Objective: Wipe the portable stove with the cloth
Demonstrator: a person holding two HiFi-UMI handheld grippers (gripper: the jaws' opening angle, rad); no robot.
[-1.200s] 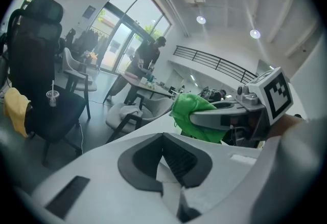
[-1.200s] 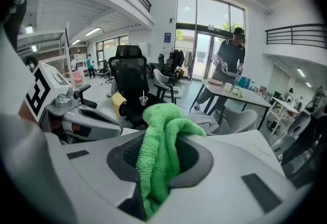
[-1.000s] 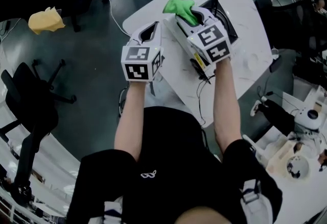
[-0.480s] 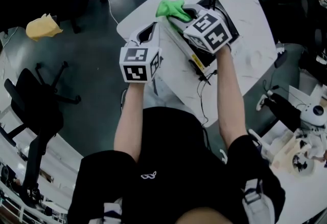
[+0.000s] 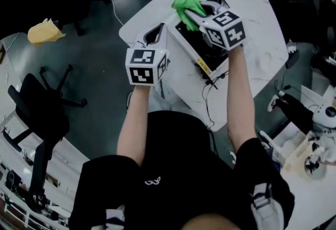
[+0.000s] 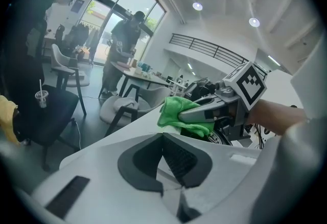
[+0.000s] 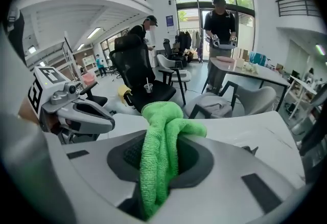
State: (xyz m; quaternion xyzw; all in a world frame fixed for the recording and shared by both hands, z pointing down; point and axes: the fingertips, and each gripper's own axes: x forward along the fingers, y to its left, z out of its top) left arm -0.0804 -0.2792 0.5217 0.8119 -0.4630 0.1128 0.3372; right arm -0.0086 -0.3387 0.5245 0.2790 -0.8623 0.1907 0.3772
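Note:
The portable stove (image 5: 191,51), white with a dark top, sits on the white table (image 5: 252,8). My right gripper (image 5: 198,12) is shut on a bright green cloth (image 5: 186,4), which lies bunched over the stove's far corner. In the right gripper view the cloth (image 7: 158,166) hangs clamped between the jaws of the right gripper (image 7: 166,141). My left gripper (image 5: 151,39) hovers at the table's left edge beside the stove, shut with nothing in it. In the left gripper view the left gripper (image 6: 163,138) points at the cloth (image 6: 176,110) and part of the burner (image 6: 222,136).
A thin cable (image 5: 207,103) runs from the stove's near end off the table. A black office chair (image 5: 37,113) stands on the floor at left, and a yellow object (image 5: 44,32) lies on a dark seat. People stand at another table (image 7: 245,72) in the background.
The right gripper slid the cloth left along the stove, then back right and farther away. The left gripper has barely moved.

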